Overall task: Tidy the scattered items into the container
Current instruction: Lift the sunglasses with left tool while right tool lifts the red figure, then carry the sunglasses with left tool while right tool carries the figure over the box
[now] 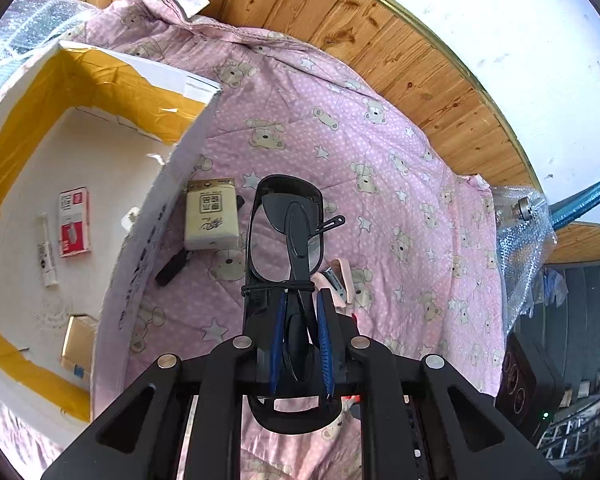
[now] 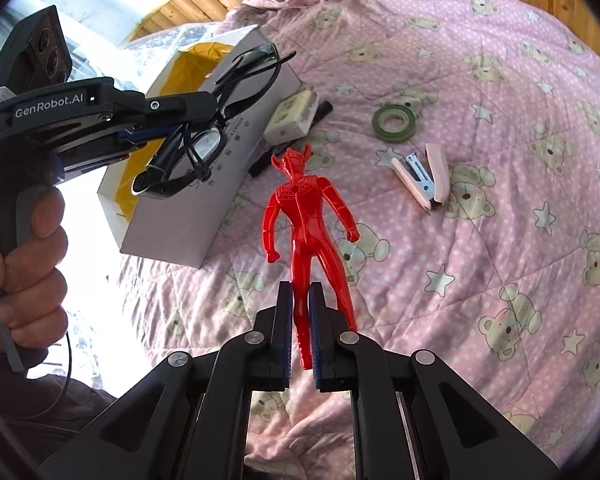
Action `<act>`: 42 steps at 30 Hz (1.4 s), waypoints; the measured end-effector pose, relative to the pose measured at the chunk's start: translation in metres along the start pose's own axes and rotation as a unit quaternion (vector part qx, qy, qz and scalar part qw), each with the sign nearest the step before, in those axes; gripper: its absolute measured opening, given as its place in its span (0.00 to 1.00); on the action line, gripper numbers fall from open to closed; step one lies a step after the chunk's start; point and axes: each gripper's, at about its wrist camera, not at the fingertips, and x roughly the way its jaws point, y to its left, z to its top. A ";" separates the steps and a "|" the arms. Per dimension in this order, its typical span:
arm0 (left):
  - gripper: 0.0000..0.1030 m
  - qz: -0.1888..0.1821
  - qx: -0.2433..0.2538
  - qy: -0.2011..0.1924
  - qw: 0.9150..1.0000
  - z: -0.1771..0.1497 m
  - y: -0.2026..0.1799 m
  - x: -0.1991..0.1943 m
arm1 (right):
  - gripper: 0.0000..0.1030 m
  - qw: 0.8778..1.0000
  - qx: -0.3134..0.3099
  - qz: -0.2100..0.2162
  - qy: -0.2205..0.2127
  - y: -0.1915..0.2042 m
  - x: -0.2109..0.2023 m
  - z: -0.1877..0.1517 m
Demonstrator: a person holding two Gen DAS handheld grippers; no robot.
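Observation:
My left gripper (image 1: pixel 302 300) is shut on a folded pair of black glasses (image 1: pixel 288 216), held above the quilt just right of the white cardboard box (image 1: pixel 140 248). In the right wrist view the same left gripper (image 2: pixel 204 114) holds the glasses (image 2: pixel 204 140) over the box's (image 2: pixel 180 224) near corner. My right gripper (image 2: pixel 300 292) is shut on one leg of a red toy figure (image 2: pixel 304 208), lifted above the quilt. A tissue pack (image 1: pixel 211 213) and a black marker (image 1: pixel 171 268) lie against the box's outer wall. A pink stapler (image 2: pixel 422 178) and a green tape ring (image 2: pixel 394 118) lie further right.
The box, lined with yellow tape, holds a red-and-white carton (image 1: pixel 74 222), a white tube (image 1: pixel 46 254) and a gold box (image 1: pixel 78 340). A pink bear-print quilt (image 2: pixel 500 240) covers the surface. A wooden headboard (image 1: pixel 400 60) and bubble wrap (image 1: pixel 524 232) border it. A hand (image 2: pixel 32 248) grips the left handle.

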 end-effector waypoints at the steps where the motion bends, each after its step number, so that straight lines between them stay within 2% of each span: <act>1: 0.16 0.001 0.000 -0.002 1.000 -0.002 0.000 -0.003 | 0.08 1.000 -0.003 -0.001 -0.001 0.002 -0.001 -0.001; 20: 0.16 -0.014 -0.015 -0.063 0.998 -0.028 0.010 -0.066 | 0.08 0.998 -0.057 -0.021 -0.028 0.048 -0.032 -0.004; 42: 0.16 -0.010 -0.076 -0.124 0.989 -0.056 0.059 -0.126 | 0.08 0.990 -0.131 -0.026 -0.045 0.105 -0.046 0.017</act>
